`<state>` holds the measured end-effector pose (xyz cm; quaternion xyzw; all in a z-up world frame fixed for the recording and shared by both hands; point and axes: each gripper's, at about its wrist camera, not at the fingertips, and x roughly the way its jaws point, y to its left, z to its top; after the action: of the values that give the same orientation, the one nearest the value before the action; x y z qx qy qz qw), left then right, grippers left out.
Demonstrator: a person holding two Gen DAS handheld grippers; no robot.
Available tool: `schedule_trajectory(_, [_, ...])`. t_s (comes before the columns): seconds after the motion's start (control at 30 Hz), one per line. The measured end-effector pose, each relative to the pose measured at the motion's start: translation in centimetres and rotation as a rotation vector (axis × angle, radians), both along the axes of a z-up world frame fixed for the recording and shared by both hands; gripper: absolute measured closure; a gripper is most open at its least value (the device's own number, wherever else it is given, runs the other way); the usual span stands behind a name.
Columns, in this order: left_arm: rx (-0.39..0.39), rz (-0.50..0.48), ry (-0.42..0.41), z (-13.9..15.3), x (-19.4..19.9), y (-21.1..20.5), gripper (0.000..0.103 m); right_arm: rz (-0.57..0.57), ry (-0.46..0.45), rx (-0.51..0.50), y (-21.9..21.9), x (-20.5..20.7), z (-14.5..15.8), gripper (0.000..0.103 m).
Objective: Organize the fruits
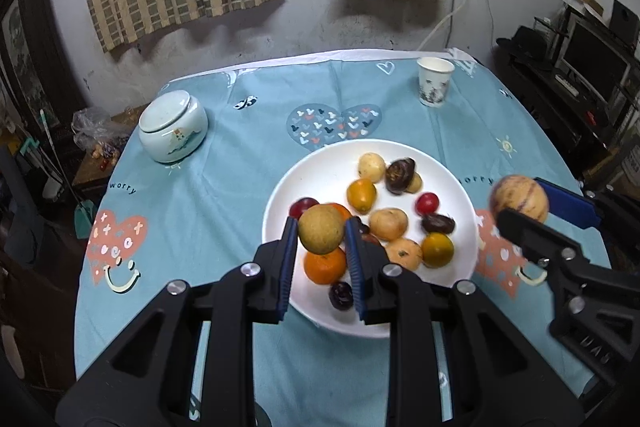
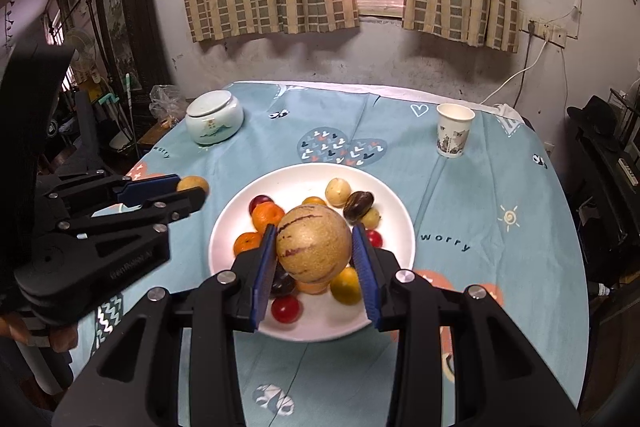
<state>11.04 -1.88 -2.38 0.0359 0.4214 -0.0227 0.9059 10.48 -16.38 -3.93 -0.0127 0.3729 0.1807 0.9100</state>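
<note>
The plate [image 1: 280,195] sits on the blue cloth [image 1: 224,155] and holds most of the fruit: oranges, small yellow fruits, red plums and dark brown pieces, lying loosely over its middle and near side.

The left gripper [image 1: 322,239] hangs above the plate's near-left part, its jaws clenched on a round yellow-brown fruit [image 1: 321,229]; the blue pads [image 1: 352,247] press on both sides of it. An orange [image 1: 325,265] lies on the plate just under that fruit.

The right gripper [image 2: 315,251] hangs above the middle of the plate, jaws clamped on a melon [image 2: 314,249], tan with thin purple stripes. In the left view this gripper and its melon [image 1: 519,198] appear beyond the plate's right rim, lifted off the cloth. In the right view the left gripper [image 2: 192,189] shows past the plate's left rim, a bit of its yellow fruit peeking out at the tips.

Beyond the plate to the left stands a lidded jar [image 1: 173,127]. Beyond the plate to the right stands a paper cup [image 1: 435,81], upright. Both are well apart from the plate.
</note>
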Motion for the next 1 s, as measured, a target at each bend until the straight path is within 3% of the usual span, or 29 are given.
schedule_trajectory(0.13, [-0.033, 0.009, 0.043, -1.5, 2.5, 0.7, 0.079, -0.011, 0.038, -0.015, -0.3, 2.3, -1.5, 0.065])
schedule_trajectory(0.4, [-0.03, 0.021, 0.114, -6.3, 7.3, -0.6, 0.078, 0.011, 0.126, -0.047, 2.0, 8.2, -6.0, 0.061])
schedule_trajectory(0.5, [-0.02, 0.033, 0.116, -7.2, 7.9, -0.4, 0.061, 0.001, 0.128, -0.04, 1.9, 9.2, -6.6, 0.059])
schedule_trajectory(0.57, [-0.011, 0.049, 0.106, -7.2, 7.9, -0.2, 0.045, -0.021, 0.102, -0.032, 1.2, 9.2, -6.3, 0.035])
schedule_trajectory(0.77, [0.047, 0.031, -0.054, -3.0, 5.3, -0.7, 0.014, -0.012, 0.051, 0.046, -0.7, 6.3, -3.9, 0.035])
schedule_trajectory(1.0, [-0.048, -0.007, -0.152, 2.1, 1.5, -0.7, 0.006, -0.017, -0.034, 0.03, -1.2, 0.6, -1.3, 0.035])
